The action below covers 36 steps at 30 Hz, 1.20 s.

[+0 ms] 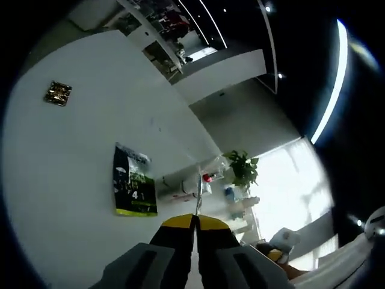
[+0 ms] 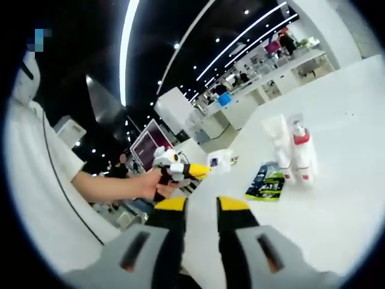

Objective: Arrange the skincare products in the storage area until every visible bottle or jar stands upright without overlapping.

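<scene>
Two tall white plastic skincare tubes (image 2: 278,144), one w/ red cap and red band at base (image 2: 302,156), upright side by side on white tabletop (image 2: 337,205) in right gripper view – touching or nearly so, can't tell which. Standing on caps, probably so as to count as upright and not overlapping. Flat black sachet w/ lime-green base strip (image 2: 266,182) lying just beside tubes on near side; flat because a pouch won't stand. Small white carton (image 2: 219,161) farther back near table edge, w/ small dark mark on front.

In left gripper view, same black-and-green sachet (image 1: 133,180) flat on tabletop (image 1: 72,180), large "4" or "41" readable in pale print, rest of label too small. Small square gold-brown foil packet (image 1: 58,93) well apart from it, alone. Beyond table edge, cluttered shelf w/ green potted plant (image 1: 242,167) – background only.

Left gripper (image 1: 194,224): yellow-tipped black jaws pressed together, nothing between. Seen also from right gripper view (image 2: 180,170), held in person's hand (image 2: 147,183) above table edge, away from products.

Right gripper (image 2: 203,206): yellow-tipped jaws parted, gap empty, aimed toward sachet and tubes – likely readying for next pick, maybe the sachet, though that's a guess.

No brand legible on tubes.
</scene>
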Each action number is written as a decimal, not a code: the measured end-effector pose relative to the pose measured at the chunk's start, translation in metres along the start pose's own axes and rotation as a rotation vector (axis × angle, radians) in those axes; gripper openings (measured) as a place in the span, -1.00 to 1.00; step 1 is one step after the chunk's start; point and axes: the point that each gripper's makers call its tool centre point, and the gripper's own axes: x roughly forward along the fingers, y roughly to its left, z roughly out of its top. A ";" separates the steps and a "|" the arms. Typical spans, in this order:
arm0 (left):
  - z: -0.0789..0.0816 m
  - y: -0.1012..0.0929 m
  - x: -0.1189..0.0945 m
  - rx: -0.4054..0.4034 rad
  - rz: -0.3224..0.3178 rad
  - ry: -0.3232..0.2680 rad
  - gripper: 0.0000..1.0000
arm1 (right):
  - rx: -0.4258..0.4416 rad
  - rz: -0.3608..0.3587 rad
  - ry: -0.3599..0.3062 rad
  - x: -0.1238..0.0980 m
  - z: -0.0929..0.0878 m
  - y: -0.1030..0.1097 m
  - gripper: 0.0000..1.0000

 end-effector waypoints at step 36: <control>-0.001 0.104 0.005 -0.072 0.242 0.133 -0.98 | 0.079 -0.134 -0.015 -0.026 -0.024 -0.012 -0.57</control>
